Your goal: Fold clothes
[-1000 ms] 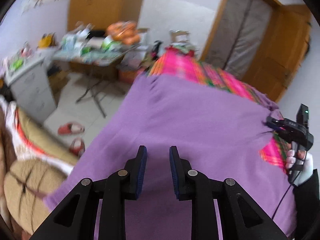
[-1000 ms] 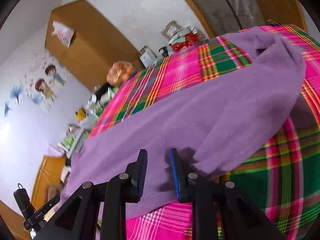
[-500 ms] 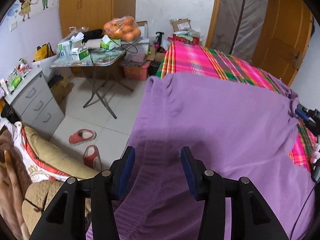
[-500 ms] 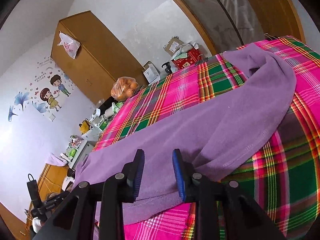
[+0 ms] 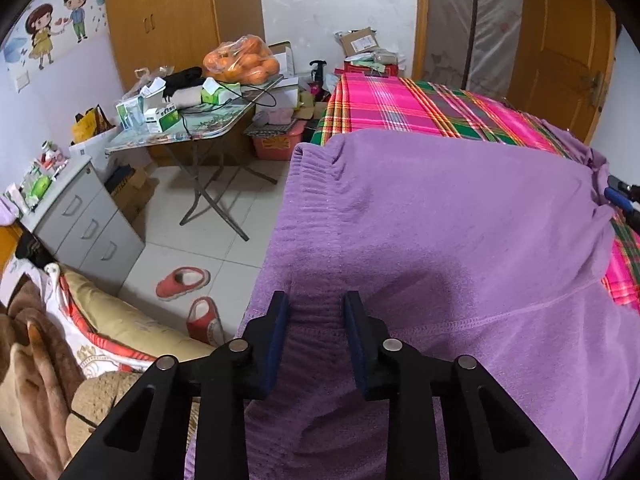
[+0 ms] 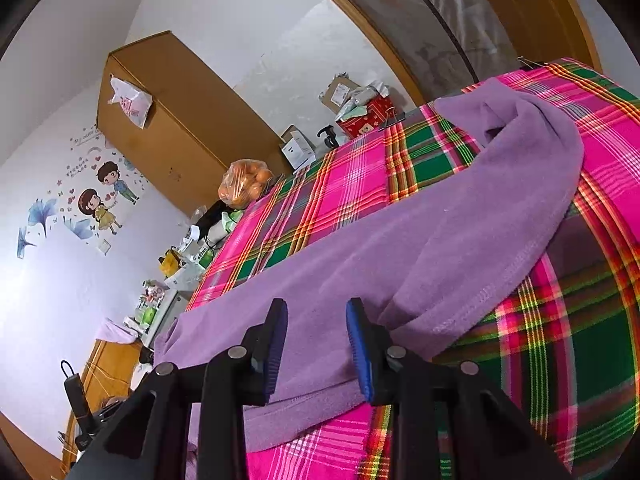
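A purple knit garment (image 5: 440, 220) lies spread over a table under a pink and green plaid cloth (image 5: 400, 104). Its ribbed hem hangs over the near edge. My left gripper (image 5: 316, 320) points down at that hem; its jaws are closing, the ribbed band is between the pads, and a gap still shows. In the right wrist view the garment (image 6: 400, 248) runs across the plaid cloth (image 6: 332, 184), with a sleeve folded over at the far right. My right gripper (image 6: 316, 328) straddles the garment's side edge, open, with its pads not pressing the fabric. Its tip (image 5: 618, 196) shows at the garment's right edge.
Left of the table are a folding table with a bag of oranges (image 5: 240, 60), a grey drawer unit (image 5: 80, 224) and red slippers (image 5: 182, 278) on the tiled floor. Bedding and a cushion (image 5: 120, 320) lie at lower left. A wooden door (image 5: 560, 52) stands behind.
My left gripper dropped toward the near edge, spread wide, then narrowed around the ribbed hem. The right gripper stayed in place and its jaws widened slightly.
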`<state>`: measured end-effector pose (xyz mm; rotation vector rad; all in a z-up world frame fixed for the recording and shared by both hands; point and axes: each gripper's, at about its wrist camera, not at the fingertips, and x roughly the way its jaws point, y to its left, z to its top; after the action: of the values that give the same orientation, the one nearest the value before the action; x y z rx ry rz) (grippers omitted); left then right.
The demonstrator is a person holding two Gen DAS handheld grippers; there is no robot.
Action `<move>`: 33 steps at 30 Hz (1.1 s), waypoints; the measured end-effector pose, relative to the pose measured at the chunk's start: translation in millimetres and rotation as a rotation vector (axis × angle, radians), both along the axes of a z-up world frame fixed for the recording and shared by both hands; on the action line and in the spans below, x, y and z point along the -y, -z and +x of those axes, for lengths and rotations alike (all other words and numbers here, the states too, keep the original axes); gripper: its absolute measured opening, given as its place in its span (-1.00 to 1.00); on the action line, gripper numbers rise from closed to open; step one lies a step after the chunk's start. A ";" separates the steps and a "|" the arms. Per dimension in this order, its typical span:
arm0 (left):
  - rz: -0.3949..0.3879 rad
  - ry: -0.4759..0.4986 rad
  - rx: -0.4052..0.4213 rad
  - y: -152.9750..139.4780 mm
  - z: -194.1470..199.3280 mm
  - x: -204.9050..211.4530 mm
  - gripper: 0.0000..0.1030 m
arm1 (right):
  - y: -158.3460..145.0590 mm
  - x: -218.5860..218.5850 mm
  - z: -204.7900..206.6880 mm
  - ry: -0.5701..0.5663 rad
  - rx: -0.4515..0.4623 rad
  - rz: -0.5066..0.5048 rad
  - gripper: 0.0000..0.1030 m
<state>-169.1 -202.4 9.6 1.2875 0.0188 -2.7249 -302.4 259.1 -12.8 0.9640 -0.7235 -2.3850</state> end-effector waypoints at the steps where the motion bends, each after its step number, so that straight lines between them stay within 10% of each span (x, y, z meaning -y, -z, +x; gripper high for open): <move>1: -0.005 -0.001 0.000 -0.1 -0.3 -0.3 -0.47 | 0.0 0.0 0.2 0.000 -0.001 0.000 -0.39; 25: 0.050 -0.076 -0.088 -28.1 4.0 23.5 -0.36 | 3.9 -6.5 1.1 0.017 0.005 -0.020 -0.36; 33: 0.113 -0.011 -0.012 -32.2 -53.2 23.0 -0.24 | 4.4 -7.8 1.5 0.024 0.005 -0.026 -0.33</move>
<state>-222.3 -225.4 41.8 1.2948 0.1833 -2.7586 -300.9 266.9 -17.1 0.9560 -0.7697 -2.3891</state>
